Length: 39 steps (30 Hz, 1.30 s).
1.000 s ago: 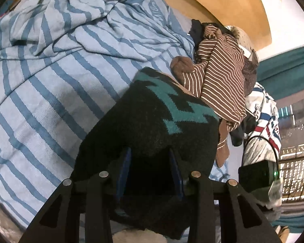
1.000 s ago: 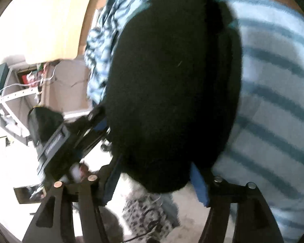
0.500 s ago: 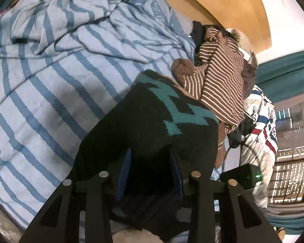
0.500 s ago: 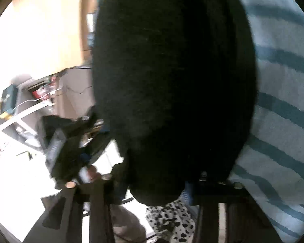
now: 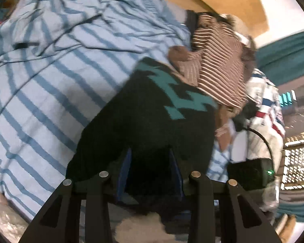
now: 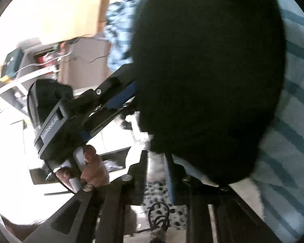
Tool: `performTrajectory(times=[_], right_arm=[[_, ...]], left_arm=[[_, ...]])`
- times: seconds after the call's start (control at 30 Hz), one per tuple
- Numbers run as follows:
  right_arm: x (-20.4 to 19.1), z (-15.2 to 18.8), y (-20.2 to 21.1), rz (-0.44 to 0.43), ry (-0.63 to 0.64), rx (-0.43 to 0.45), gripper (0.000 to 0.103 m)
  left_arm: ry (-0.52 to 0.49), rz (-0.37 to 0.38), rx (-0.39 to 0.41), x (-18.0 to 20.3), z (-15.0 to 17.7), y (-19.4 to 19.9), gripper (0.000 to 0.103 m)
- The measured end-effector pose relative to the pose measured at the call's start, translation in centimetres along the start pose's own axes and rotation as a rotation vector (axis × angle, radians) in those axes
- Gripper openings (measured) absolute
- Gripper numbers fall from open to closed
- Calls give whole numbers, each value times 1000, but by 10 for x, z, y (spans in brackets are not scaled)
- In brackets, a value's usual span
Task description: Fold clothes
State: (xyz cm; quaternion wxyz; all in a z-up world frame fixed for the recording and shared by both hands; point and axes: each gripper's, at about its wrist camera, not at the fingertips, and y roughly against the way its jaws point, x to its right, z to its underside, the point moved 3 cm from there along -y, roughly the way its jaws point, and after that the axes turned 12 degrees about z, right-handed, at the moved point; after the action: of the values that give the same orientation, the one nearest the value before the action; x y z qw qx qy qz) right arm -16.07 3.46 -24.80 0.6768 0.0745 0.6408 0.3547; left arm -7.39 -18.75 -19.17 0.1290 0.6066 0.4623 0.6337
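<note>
Left wrist: black sweater (image 5: 152, 121) stretches away between fingers (image 5: 123, 174).

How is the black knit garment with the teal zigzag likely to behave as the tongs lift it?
Probably floppy: the black knit garment drapes and sags around the left tongs rather than holding shape. It looks thick and fuzzy, so likely grippy, unlikely to slip. In the right wrist view it bulges in a heavy mass over the right tongs, so it may feel weighty and swing.
</note>
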Motion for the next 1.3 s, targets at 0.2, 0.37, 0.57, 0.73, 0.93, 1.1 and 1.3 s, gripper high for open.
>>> performTrajectory(times=[0.2,0.37,0.57,0.73,0.93,1.1,1.3], right_arm=[[24,6,14,50,-12,29,70],[71,21,51,11,-120,105,57],[77,14,66,-40,-144,159,60],[49,3,46,-47,-59,97,32],[15,-10,19,-49,53,31,27],[48,-8,-16,13,-11,-50,24],[48,5,-13,80,63,-74,33]], left_arm=[[50,31,20,-8,-8,1,39],[21,14,28,-4,-8,6,39],[55,110,99,-14,1,28,39],[121,194,138,-24,4,40,39],[127,247,189,-22,12,61,55],[96,236,193,-15,25,62,60],[-60,-71,51,0,11,-8,43]])
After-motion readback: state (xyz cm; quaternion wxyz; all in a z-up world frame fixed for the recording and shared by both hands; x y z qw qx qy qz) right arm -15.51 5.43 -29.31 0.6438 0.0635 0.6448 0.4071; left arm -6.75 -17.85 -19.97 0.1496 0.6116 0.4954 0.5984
